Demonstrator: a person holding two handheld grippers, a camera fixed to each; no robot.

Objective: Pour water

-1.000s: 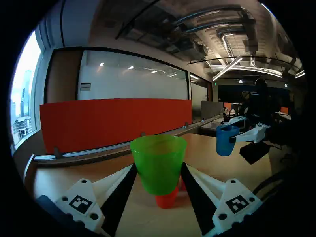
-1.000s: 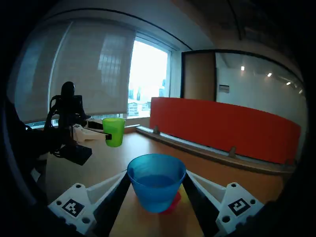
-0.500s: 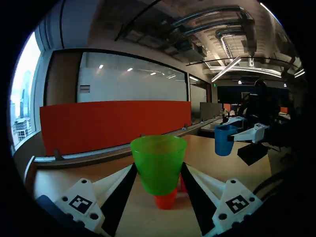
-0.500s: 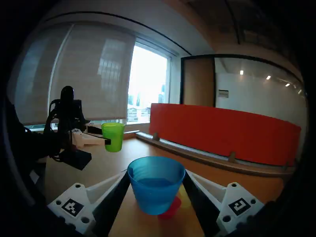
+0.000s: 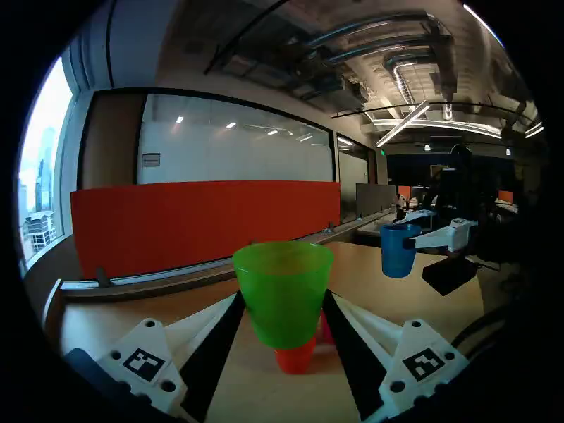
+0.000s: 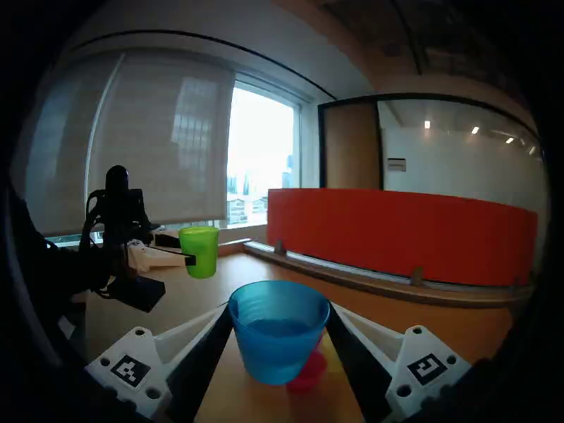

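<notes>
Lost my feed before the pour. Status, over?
Left tongs shut on green cup, upright. Right tongs shut on blue cup, water inside, level. Cups apart, no pour yet. Nothing seen between them.

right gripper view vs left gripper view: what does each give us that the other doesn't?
Right gripper view: it looks down into the blue cup held in the right tongs, so the water inside is visible. A bright window and blind sit behind.
Left gripper view: the green cup in the left tongs is seen from below its rim, contents hidden. Ceiling pipes run overhead.
Shared: both cups, upright and held above the wooden table, and the orange partition.
</notes>
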